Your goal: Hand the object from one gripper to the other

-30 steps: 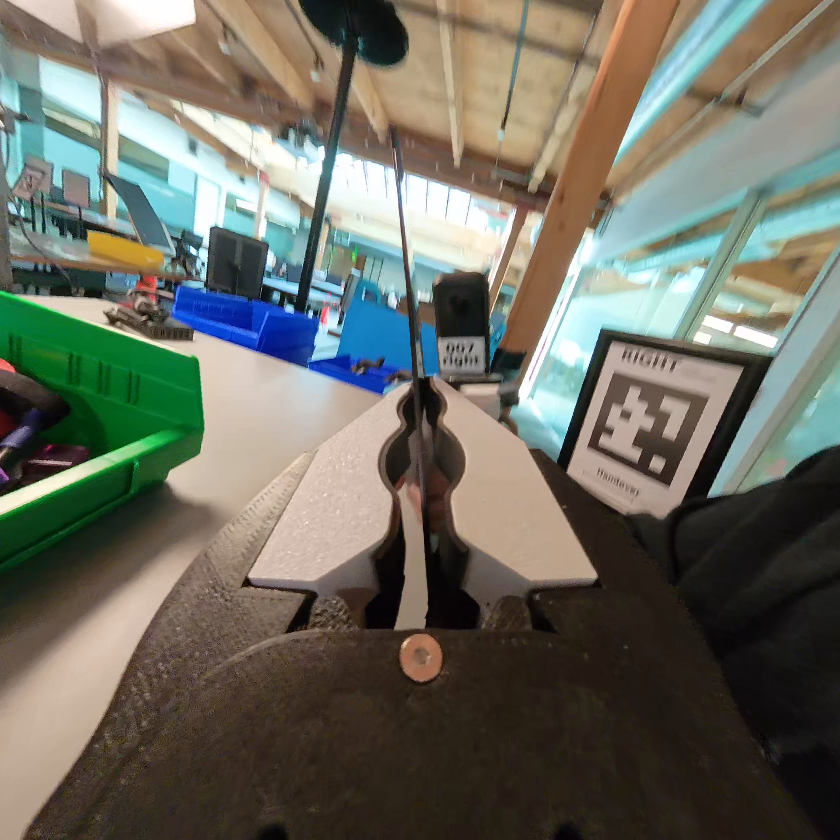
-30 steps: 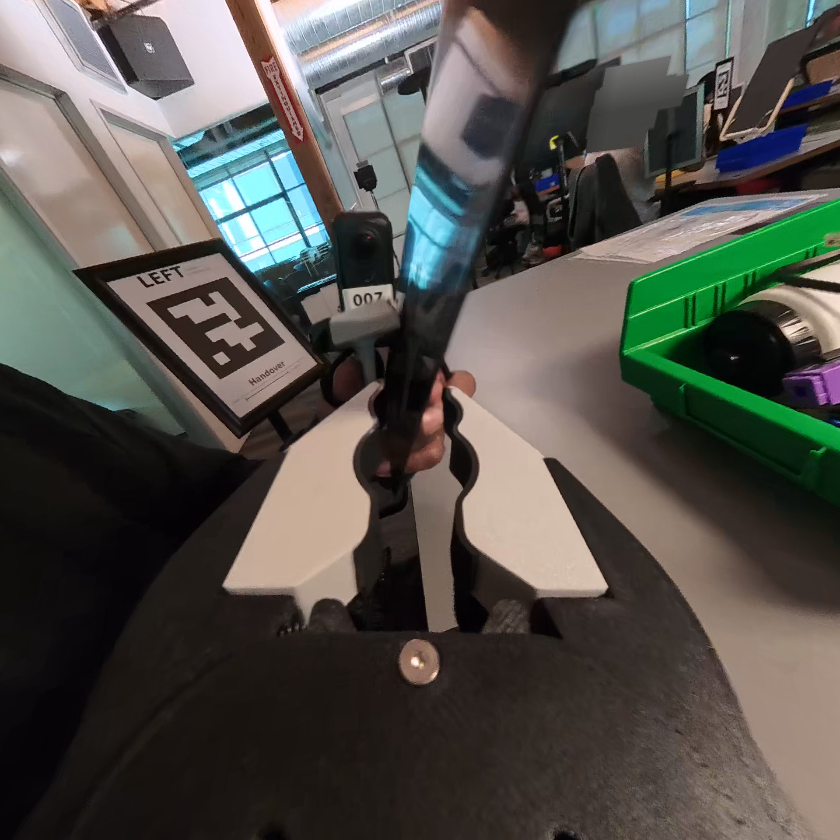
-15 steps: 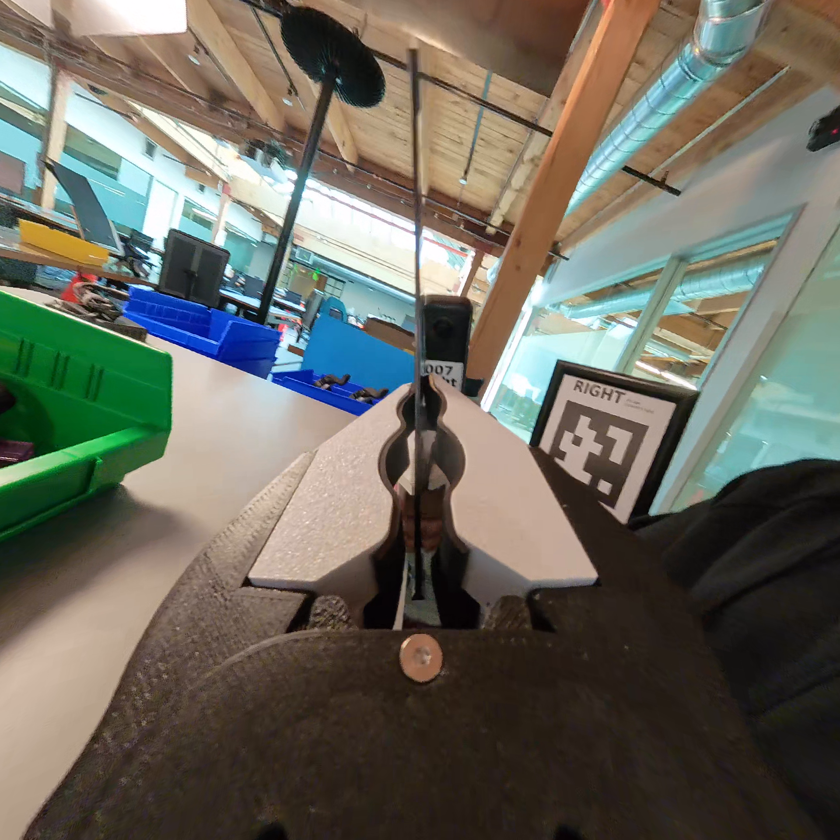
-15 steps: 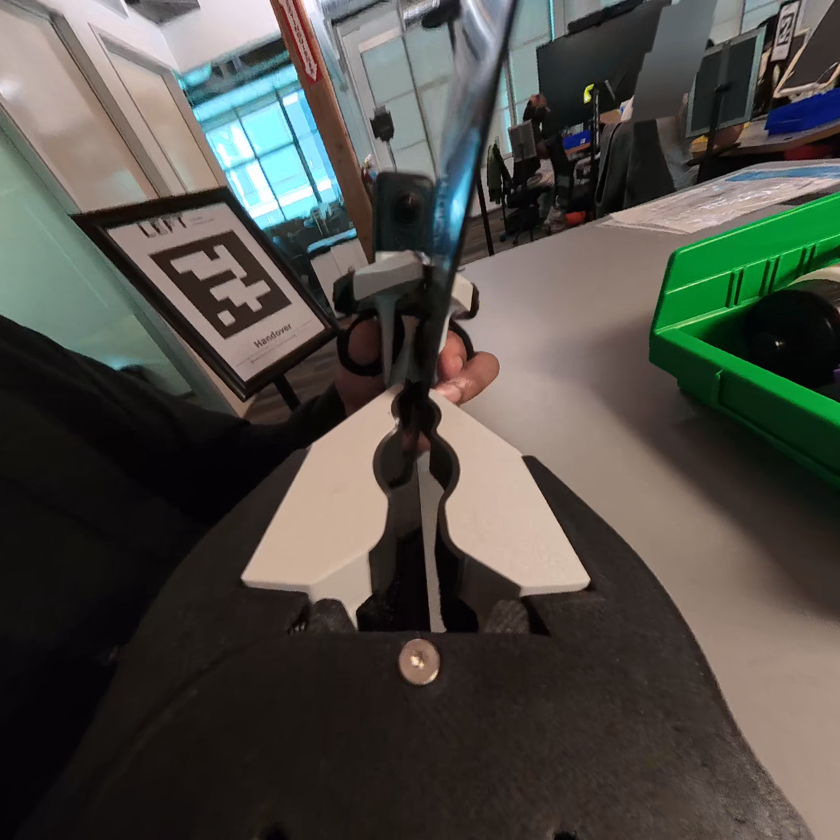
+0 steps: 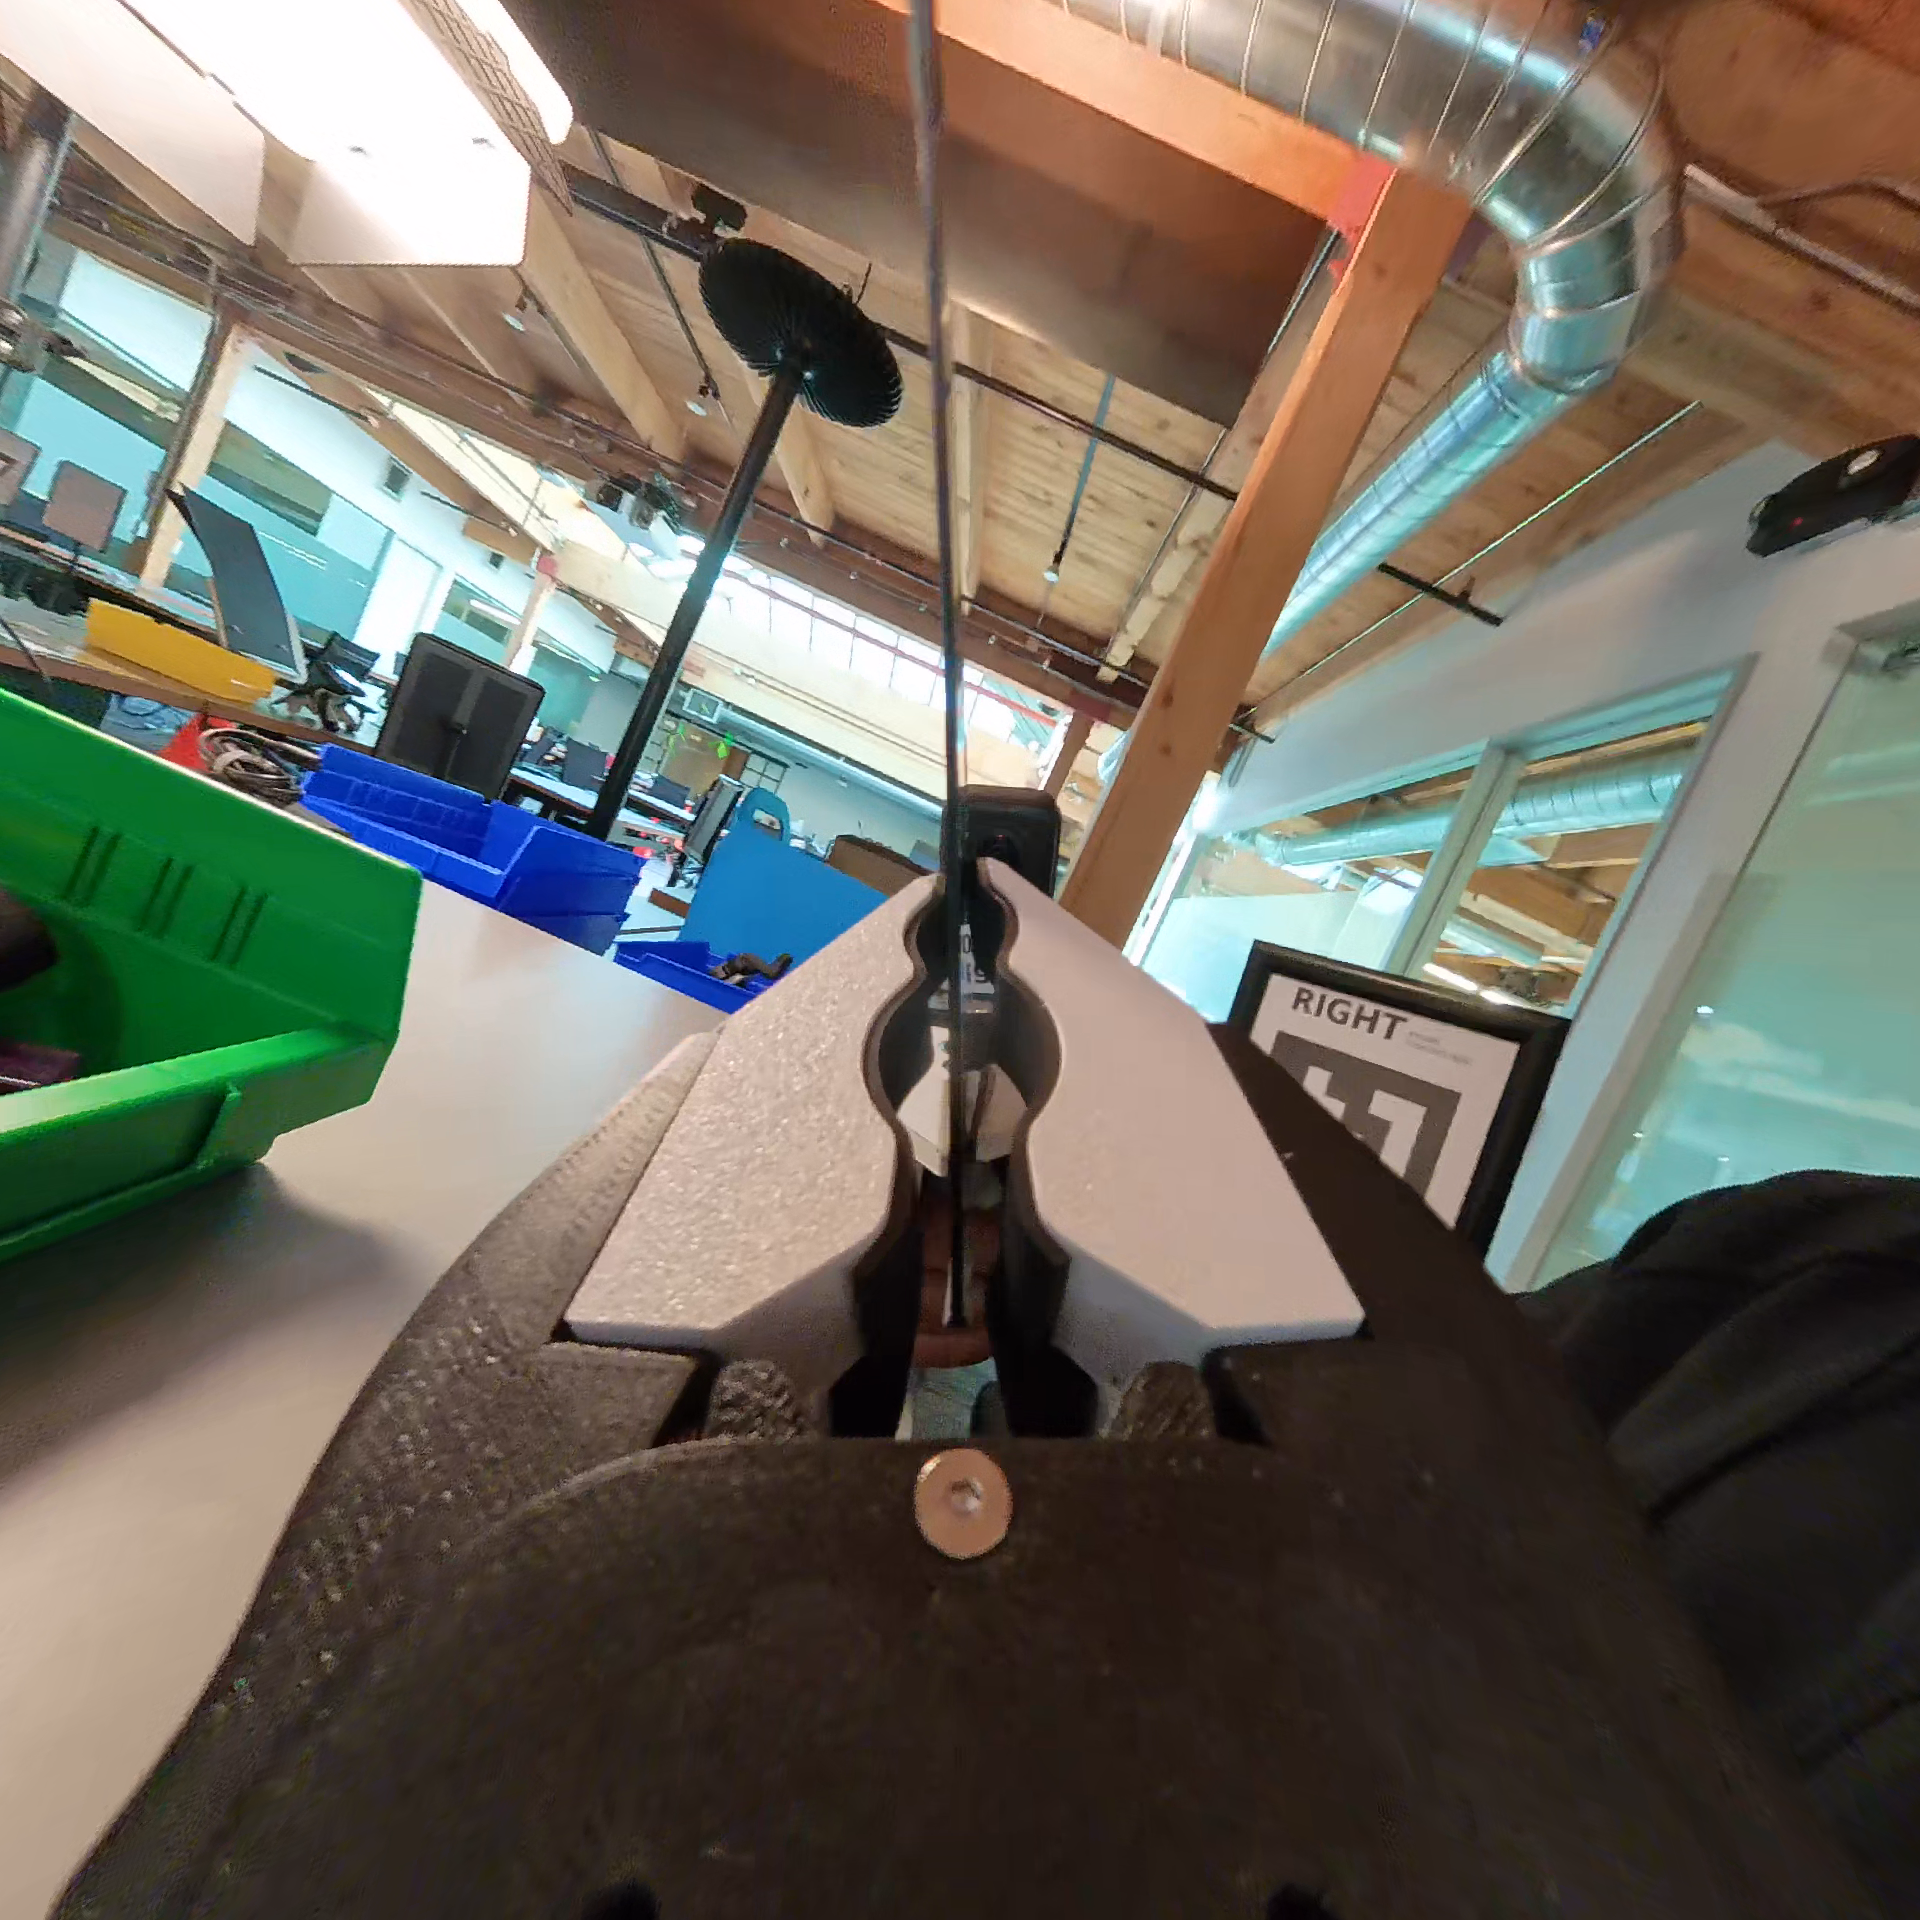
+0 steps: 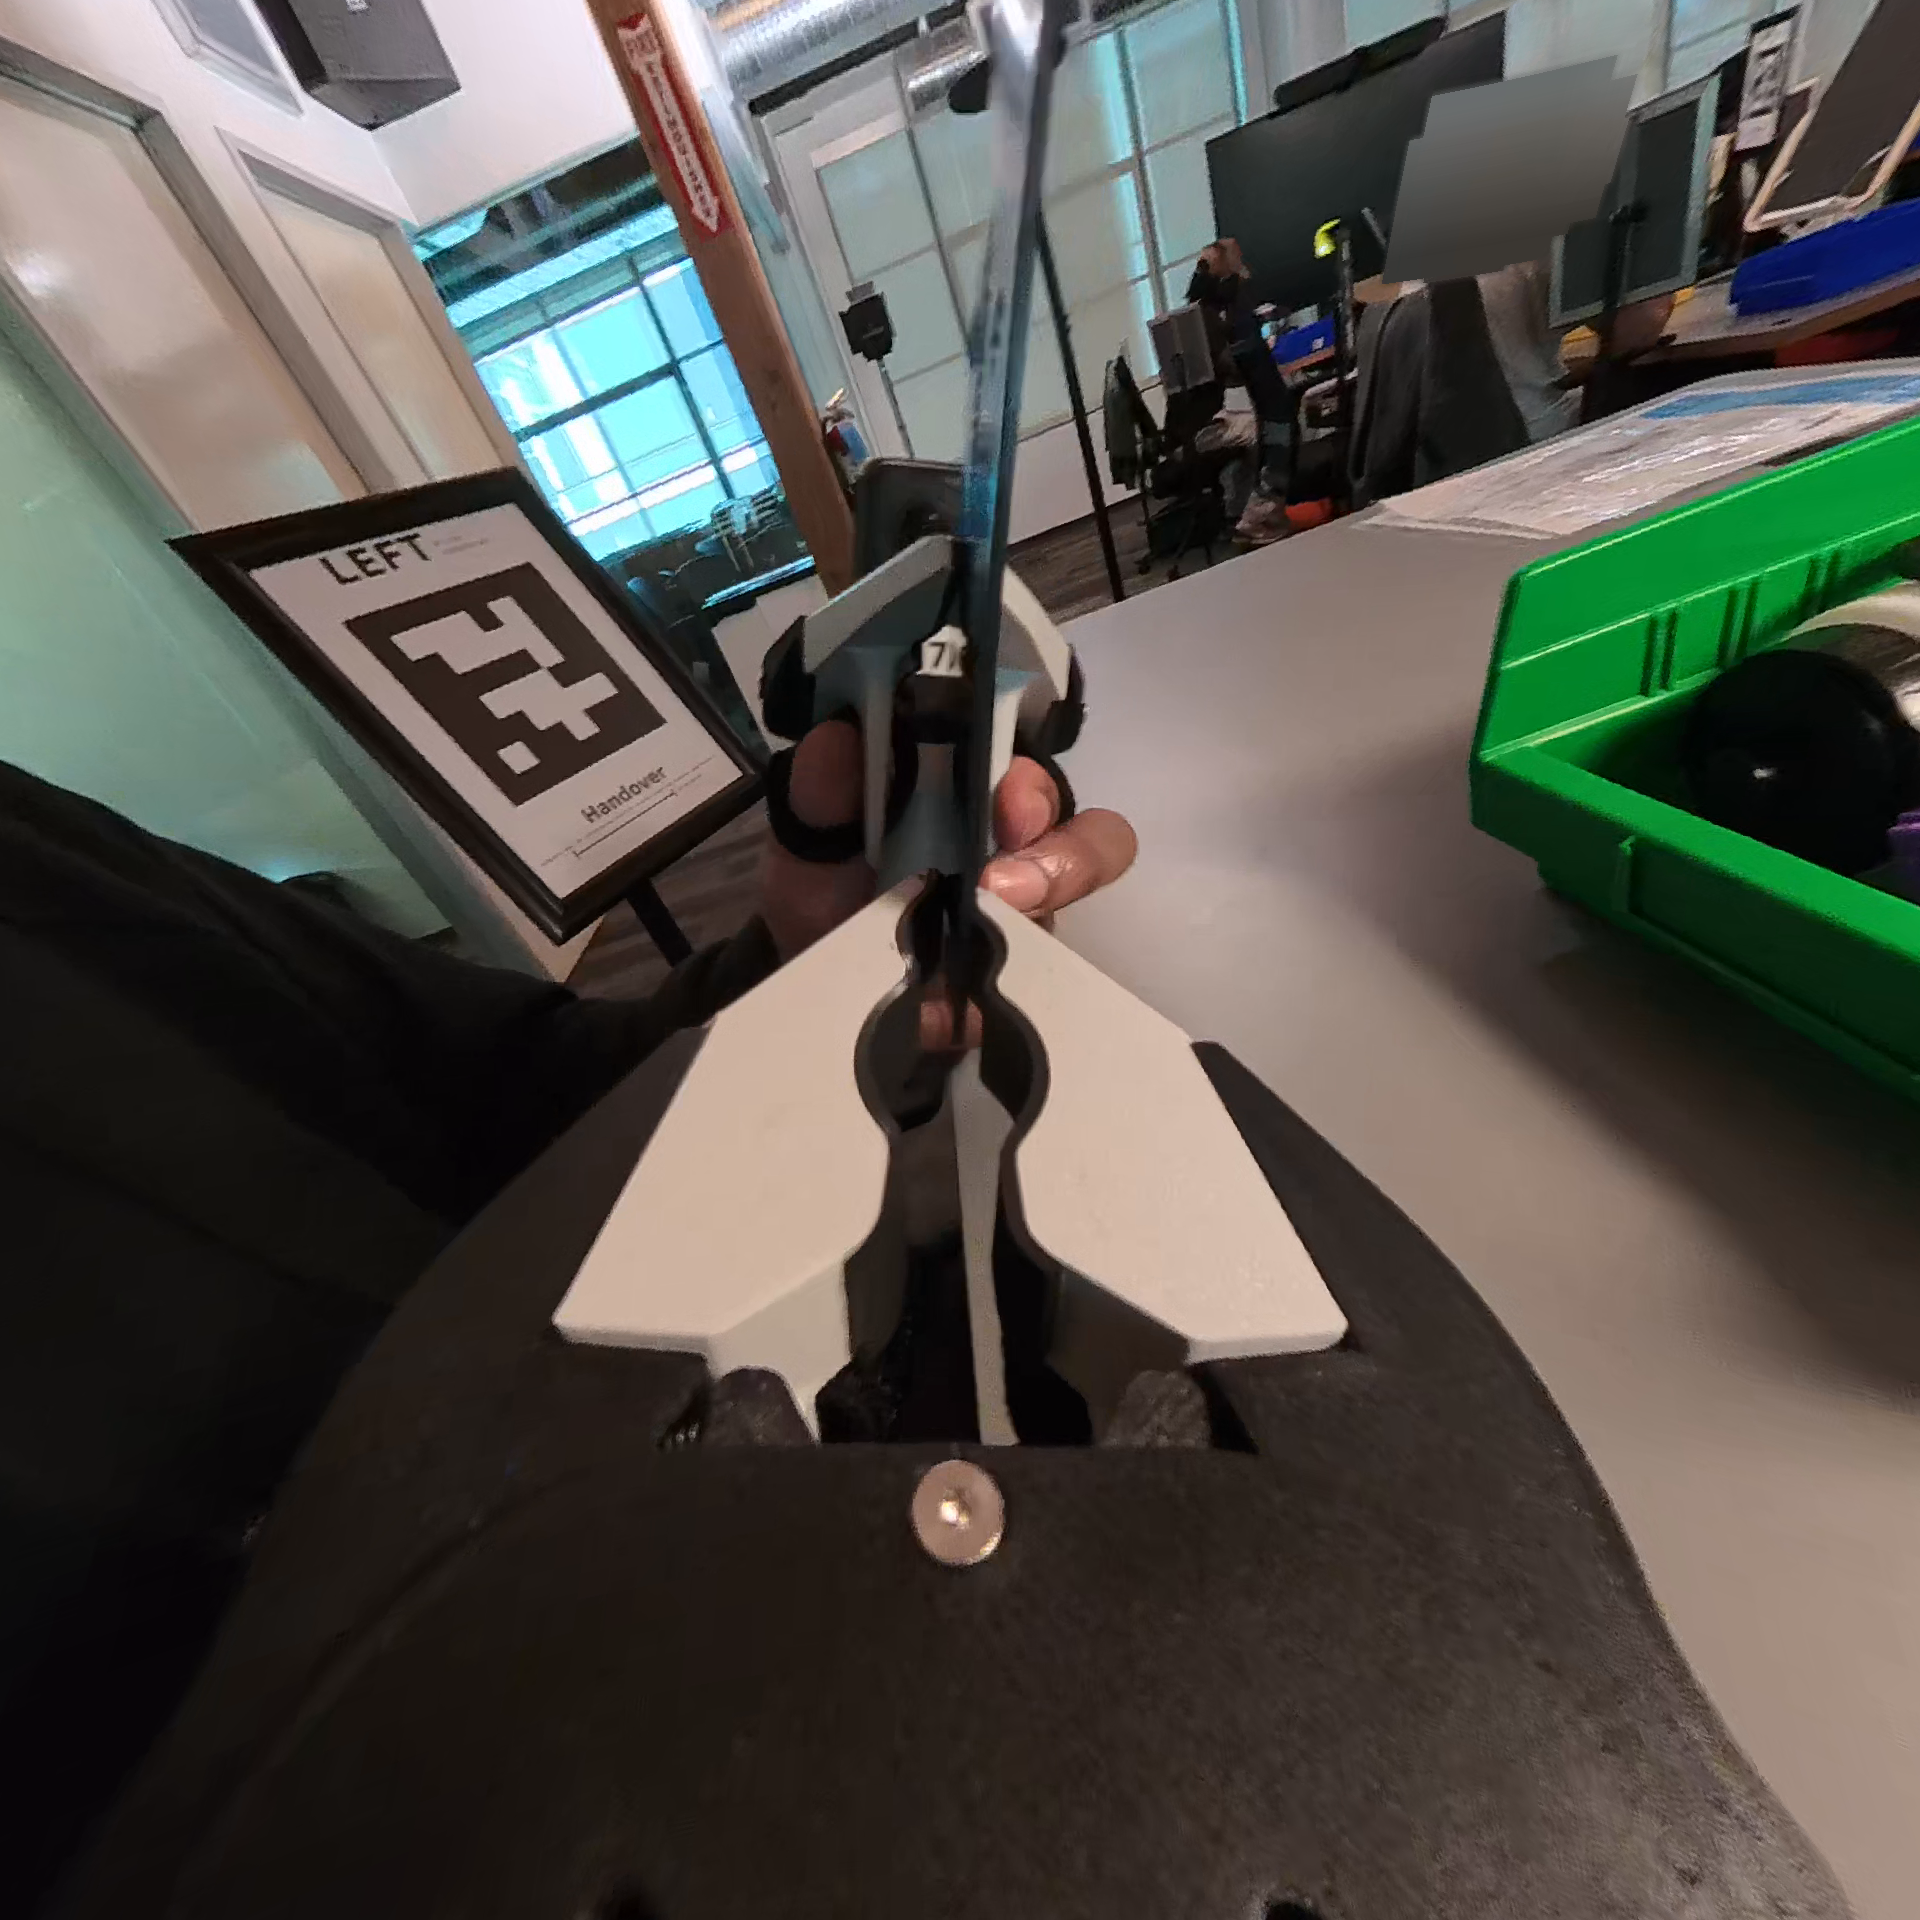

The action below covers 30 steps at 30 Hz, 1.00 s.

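The object is a thin flat dark strip (image 5: 940,520), seen edge-on and standing upright; in the right wrist view (image 6: 1003,312) it looks glossy blue-black. My left gripper (image 5: 961,883) is shut on it, and the strip runs down between its grey fingers. My right gripper (image 6: 956,909) is shut on the strip at its fingertips. The two grippers face each other closely over the table edge. The left gripper (image 6: 940,634) shows just beyond, held by a hand (image 6: 1049,862). The strip's top end is out of frame.
A green bin (image 5: 208,935) holding dark round items stands on the grey table (image 5: 468,1091); it also shows at the right of the right wrist view (image 6: 1662,644). Framed marker signs (image 5: 1392,1091) (image 6: 499,686) stand behind each gripper. Blue bins (image 5: 468,842) lie farther off. Black sleeves (image 6: 208,1039) fill the near sides. Left tips to right tips: about 5 centimetres.
The right gripper's fingers, apart around the strip a second ago, have closed on it. The left gripper has stayed shut on it. Both grippers have tilted upward and come closer.
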Tool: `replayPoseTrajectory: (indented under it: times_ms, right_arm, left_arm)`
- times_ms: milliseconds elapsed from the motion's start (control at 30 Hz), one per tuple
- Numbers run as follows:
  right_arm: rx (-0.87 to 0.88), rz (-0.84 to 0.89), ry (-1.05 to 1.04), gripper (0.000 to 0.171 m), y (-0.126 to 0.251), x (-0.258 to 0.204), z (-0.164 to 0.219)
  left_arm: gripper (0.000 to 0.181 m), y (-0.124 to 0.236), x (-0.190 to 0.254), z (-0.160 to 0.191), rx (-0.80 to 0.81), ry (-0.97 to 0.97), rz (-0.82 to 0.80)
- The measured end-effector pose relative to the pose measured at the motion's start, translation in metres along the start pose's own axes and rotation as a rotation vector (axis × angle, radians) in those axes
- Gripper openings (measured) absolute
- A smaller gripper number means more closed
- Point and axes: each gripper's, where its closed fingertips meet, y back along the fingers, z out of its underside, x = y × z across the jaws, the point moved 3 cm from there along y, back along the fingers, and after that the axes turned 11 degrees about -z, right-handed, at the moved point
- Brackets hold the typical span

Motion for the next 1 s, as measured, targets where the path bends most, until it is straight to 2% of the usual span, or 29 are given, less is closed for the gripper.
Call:
replayPoseTrajectory:
  times_ms: [100, 267, 333, 367, 400, 467, 567, 600, 633, 667, 800, 867, 933, 967, 1000]
  right_arm:
    - [0.103, 0.026, 0.0, 0.008, 0.004, 0.004, -0.012]
    - [0.2, 0.022, -0.072, 0.028, 0.0, 0.01, -0.013]
    - [0.23, 0.01, -0.078, 0.023, -0.006, 0.009, -0.013]
    - [0.245, 0.002, -0.067, 0.007, -0.007, 0.008, -0.014]
    - [0.252, 0.005, -0.052, 0.002, -0.007, 0.007, -0.015]
    - [0.216, 0.019, -0.039, 0.003, -0.006, 0.007, -0.013]
    - [0.124, 0.024, -0.029, 0.003, -0.001, 0.006, -0.008]
    - [0.097, 0.018, -0.025, 0.003, 0.0, 0.005, -0.007]
    - [0.076, 0.014, -0.02, 0.003, 0.001, 0.003, -0.006]
    - [0.068, 0.011, -0.018, 0.003, 0.002, 0.003, -0.006]
    - [0.174, 0.038, -0.022, 0.008, 0.006, 0.007, -0.016]
    - [0.22, 0.016, -0.06, 0.019, 0.003, 0.007, -0.017]
    - [0.201, 0.01, -0.066, 0.013, -0.003, 0.008, -0.012]
    - [0.186, 0.012, -0.048, 0.003, -0.006, 0.007, -0.01]
    - [0.17, 0.014, -0.033, 0.003, -0.007, 0.007, -0.008]
  left_arm:
    - [0.002, 0.001, -0.006, -0.006, 0.069, -0.024, -0.074]
    - [0.002, 0.012, -0.014, -0.021, 0.312, 0.128, -0.085]
    - [0.002, 0.009, -0.014, -0.017, 0.317, 0.127, -0.099]
    - [0.002, 0.005, -0.014, -0.013, 0.299, 0.122, -0.107]
    - [0.003, 0.002, -0.013, -0.008, 0.276, 0.12, -0.11]
    - [0.003, -0.001, -0.011, -0.007, 0.255, 0.125, -0.099]
    - [0.02, 0.002, -0.01, -0.012, 0.222, 0.085, -0.093]
    - [0.02, 0.002, -0.01, -0.013, 0.202, 0.075, -0.089]
    - [0.017, 0.002, -0.009, -0.012, 0.181, 0.065, -0.086]
    - [0.005, 0.002, -0.01, -0.011, 0.166, 0.05, -0.098]
    - [0.002, 0.006, -0.009, -0.017, 0.266, 0.045, -0.12]
    - [0.002, 0.011, -0.011, -0.021, 0.363, 0.106, -0.116]
    - [0.002, 0.012, -0.014, -0.019, 0.395, 0.14, -0.12]
    - [0.003, 0.009, -0.014, -0.015, 0.374, 0.139, -0.122]
    - [0.003, 0.006, -0.013, -0.013, 0.352, 0.133, -0.119]
